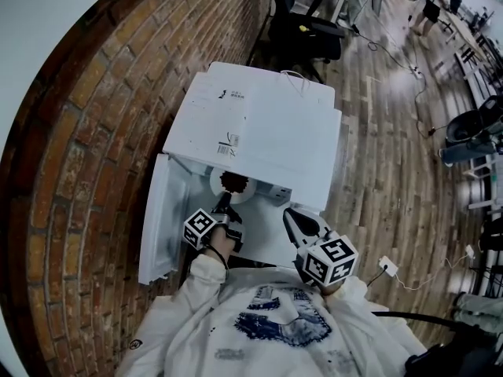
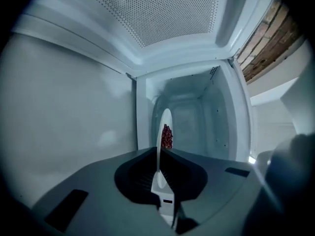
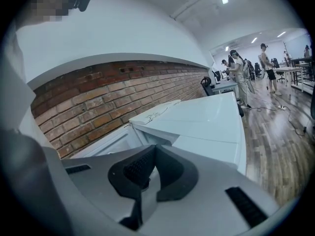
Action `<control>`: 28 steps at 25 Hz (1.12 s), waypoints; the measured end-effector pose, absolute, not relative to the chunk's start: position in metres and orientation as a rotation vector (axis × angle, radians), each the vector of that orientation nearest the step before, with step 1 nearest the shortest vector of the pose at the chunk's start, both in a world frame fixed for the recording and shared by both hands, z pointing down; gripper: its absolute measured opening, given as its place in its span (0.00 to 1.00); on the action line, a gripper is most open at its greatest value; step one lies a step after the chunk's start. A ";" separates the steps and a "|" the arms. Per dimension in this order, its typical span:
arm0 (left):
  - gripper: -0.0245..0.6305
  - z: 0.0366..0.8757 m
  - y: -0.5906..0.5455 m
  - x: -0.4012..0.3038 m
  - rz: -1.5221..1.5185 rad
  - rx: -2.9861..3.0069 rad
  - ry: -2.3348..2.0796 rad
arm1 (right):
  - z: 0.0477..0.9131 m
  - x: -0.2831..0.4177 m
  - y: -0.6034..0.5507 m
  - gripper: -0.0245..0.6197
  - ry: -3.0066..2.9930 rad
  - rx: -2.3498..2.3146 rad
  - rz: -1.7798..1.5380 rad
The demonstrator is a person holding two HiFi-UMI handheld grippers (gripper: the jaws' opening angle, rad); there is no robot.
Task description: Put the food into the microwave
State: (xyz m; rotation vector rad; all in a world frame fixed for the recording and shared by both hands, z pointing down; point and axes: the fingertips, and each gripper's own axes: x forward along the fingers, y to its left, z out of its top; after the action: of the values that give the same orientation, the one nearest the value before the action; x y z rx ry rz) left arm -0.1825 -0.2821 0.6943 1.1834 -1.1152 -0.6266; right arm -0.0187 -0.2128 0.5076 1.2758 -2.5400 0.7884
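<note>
Beside a brick wall [image 1: 71, 132], the white microwave [image 1: 267, 124] stands open at centre frame. The left gripper [image 1: 223, 209] is clamped on a white plate [image 2: 165, 119], with red food [image 2: 167, 136] just beyond its jaws at the cavity mouth. At lower right, the right gripper [image 1: 301, 225] has its jaws together and holds nothing.

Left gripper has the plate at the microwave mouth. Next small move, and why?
Probably ease the left gripper forward. Its jaws clamp the plate with the food, and the head view shows it only partly inside the open microwave, likely too shallow to release.

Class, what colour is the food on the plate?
The food is dark red, clearest in the left gripper view.
</note>
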 end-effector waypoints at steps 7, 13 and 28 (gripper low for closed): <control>0.06 0.707 -0.294 -0.182 -0.603 1.175 -1.116 | 0.509 -0.017 -0.213 0.06 -2.521 1.287 0.785; 0.07 0.709 -0.302 -0.178 -0.604 1.158 -1.104 | 0.510 -0.012 -0.215 0.06 -2.507 1.311 0.790; 0.07 0.713 -0.317 -0.178 -0.645 1.106 -1.108 | 0.511 -0.004 -0.215 0.06 -2.493 1.332 0.798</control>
State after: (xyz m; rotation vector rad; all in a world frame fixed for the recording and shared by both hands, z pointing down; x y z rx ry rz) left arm -0.1784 -0.3172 0.7134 1.1057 -1.1084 -0.6452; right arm -0.0036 -0.2149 0.5114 1.3322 -2.4927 0.7980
